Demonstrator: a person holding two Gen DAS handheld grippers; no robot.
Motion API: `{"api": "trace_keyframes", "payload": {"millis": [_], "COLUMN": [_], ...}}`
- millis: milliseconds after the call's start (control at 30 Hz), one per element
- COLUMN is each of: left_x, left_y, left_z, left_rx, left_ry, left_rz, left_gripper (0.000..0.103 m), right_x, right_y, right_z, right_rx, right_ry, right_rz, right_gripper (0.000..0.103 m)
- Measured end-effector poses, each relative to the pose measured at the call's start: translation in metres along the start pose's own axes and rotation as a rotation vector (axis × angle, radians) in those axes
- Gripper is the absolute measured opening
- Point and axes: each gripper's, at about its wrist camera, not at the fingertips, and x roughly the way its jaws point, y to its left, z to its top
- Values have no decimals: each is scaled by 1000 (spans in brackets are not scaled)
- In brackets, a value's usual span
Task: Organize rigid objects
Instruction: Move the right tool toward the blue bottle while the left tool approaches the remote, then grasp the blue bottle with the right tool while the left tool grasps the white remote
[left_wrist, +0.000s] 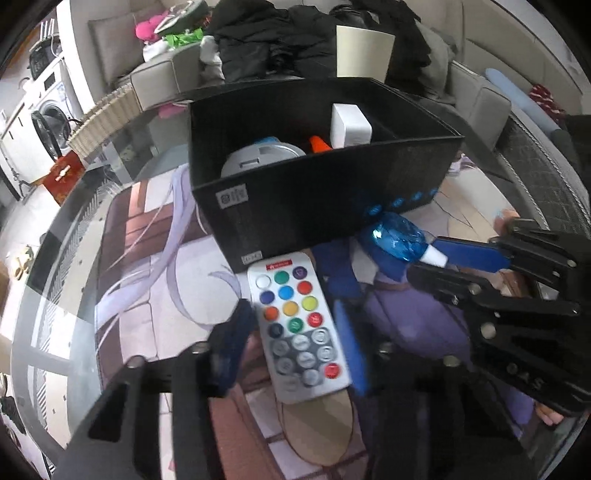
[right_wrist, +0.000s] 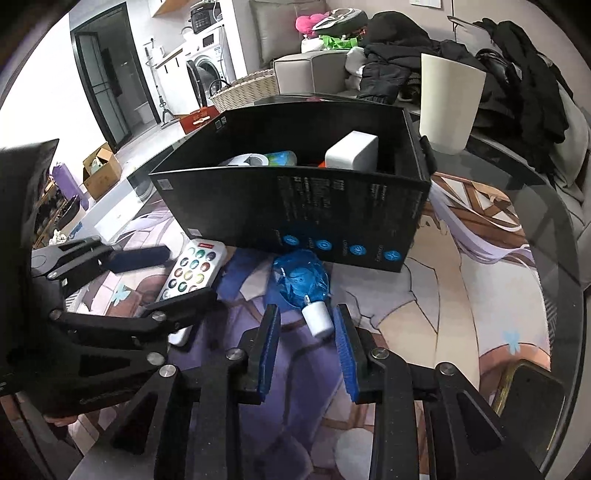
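A black open box (left_wrist: 317, 206) (right_wrist: 295, 206) stands on the glass table and holds a white block (left_wrist: 349, 125) (right_wrist: 351, 151), a grey round device (left_wrist: 262, 155) and an orange item (left_wrist: 319, 144). A white remote with coloured buttons (left_wrist: 299, 332) (right_wrist: 190, 271) lies in front of the box, between the open fingers of my left gripper (left_wrist: 291, 339). A blue bottle with a white cap (left_wrist: 400, 240) (right_wrist: 304, 286) lies on its side by the box. My right gripper (right_wrist: 306, 332) is open, its pads either side of the white cap.
A printed mat (right_wrist: 443, 295) covers the glass table (left_wrist: 66, 229). A white cup (right_wrist: 448, 99) stands behind the box. A sofa piled with dark clothes (right_wrist: 406, 59) lies beyond. A washing machine (right_wrist: 207, 70) and a wicker basket (right_wrist: 247, 88) stand at the far left.
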Motion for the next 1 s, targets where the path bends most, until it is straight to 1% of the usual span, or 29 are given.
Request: {"api": "trace_keyframes", "payload": {"millis": [100,267,300,367,400,433,467,500,567,833,900,967,1000], "left_x": [-3,-6,-6,-6,-5,-4,-4,-3,-2,-2,-2,-1,-1], "left_y": [2,7,7,7,7,8,9,10,12,20,18,16,15], "left_z": [-3,-7,-8,-8,-8,-8,-7,-7,-6,-7,-6,-5,-5], "left_rx": [3,12,19,26,21,14,7,5,-1,-11,-9,-6,-6], "left_ry": [8,9,8,6,8,10,9,12,13,12,11,12,12], "left_rz": [-8,-12,-9,16,30,29,22,18,15,12,16,14,5], "left_gripper": [38,38,40,51,62,61,61,61,61,61,61,60,54], "right_x": [0,-1,-1,0,0,0,0,0,0,9,10,11,11], "right_y": [3,14,16,19,21,22,24,25,25,28,29,28,28], "right_z": [0,-1,-1,-1,-1,0,1,2,4,16,16,17,16], "right_rx": [9,-4,-10,-24,-29,-33,-33,-28,-31,-48,-53,-49,-45], "right_ry": [11,23,23,24,25,28,28,23,8,-11,-11,-7,-3], "right_rz": [4,3,1,-13,-20,-25,-28,-38,-58,-53,-60,-65,-64], "right_gripper": [14,13,13,14,18,23,38,40,40,40,30,30,30]}}
